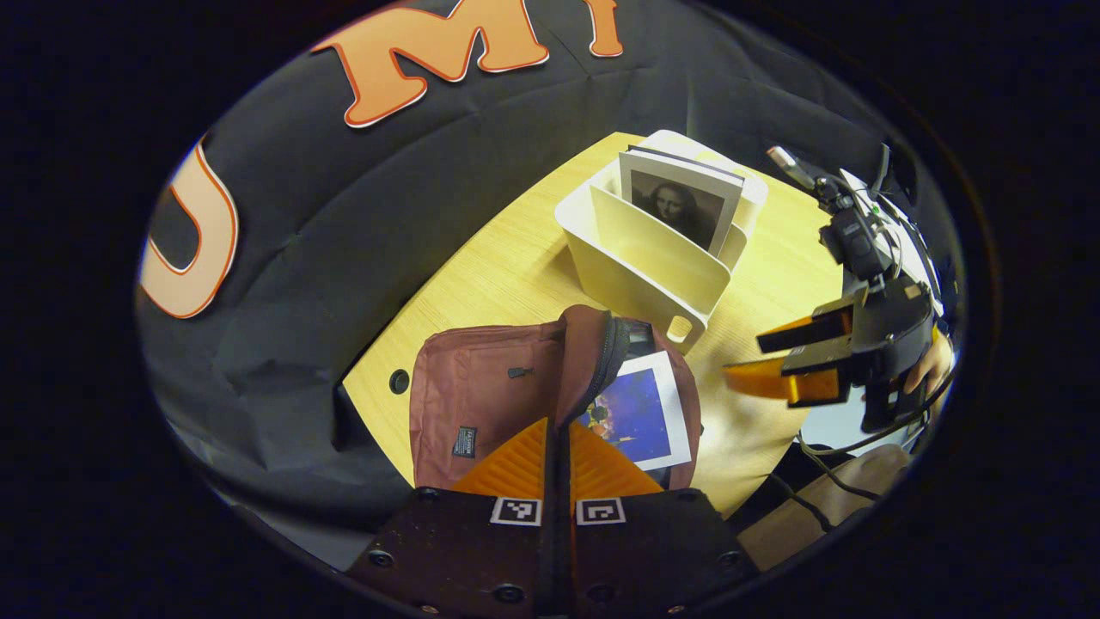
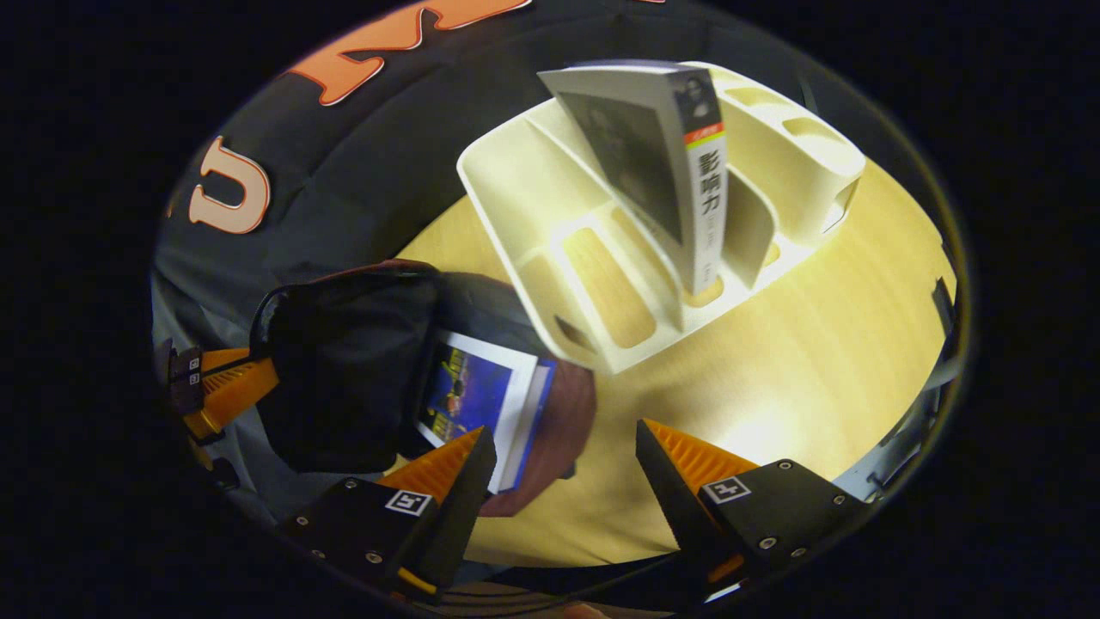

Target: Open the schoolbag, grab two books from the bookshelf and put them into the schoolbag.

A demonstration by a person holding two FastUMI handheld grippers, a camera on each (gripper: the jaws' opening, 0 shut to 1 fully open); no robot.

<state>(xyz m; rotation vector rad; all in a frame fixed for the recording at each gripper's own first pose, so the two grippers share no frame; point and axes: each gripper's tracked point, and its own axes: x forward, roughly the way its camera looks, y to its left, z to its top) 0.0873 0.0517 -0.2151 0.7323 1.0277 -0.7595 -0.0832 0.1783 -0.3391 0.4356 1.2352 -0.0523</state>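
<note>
The maroon schoolbag (image 1: 481, 387) lies open on the wooden table (image 1: 507, 258). My left gripper (image 1: 559, 427) is shut on the edge of its lifted flap (image 1: 589, 352), holding it up. A blue-covered book (image 1: 640, 413) lies partly inside the bag's opening. Behind it stands the cream bookshelf (image 1: 653, 266) with a portrait-covered book (image 1: 679, 202) upright in it. In the right gripper view, my right gripper (image 2: 563, 451) hangs open over the table just right of the blue book (image 2: 473, 391). The flap's dark lining (image 2: 352, 370) and the left gripper (image 2: 228, 387) are at the left.
The right gripper (image 1: 778, 361) and the hand holding it hover at the table's right side in the left gripper view. The bookshelf (image 2: 550, 284) has several empty slots beside the leaning book (image 2: 679, 163). Bare tabletop (image 2: 816, 344) lies right of the bag. A cable hole (image 1: 399, 381) sits near the bag.
</note>
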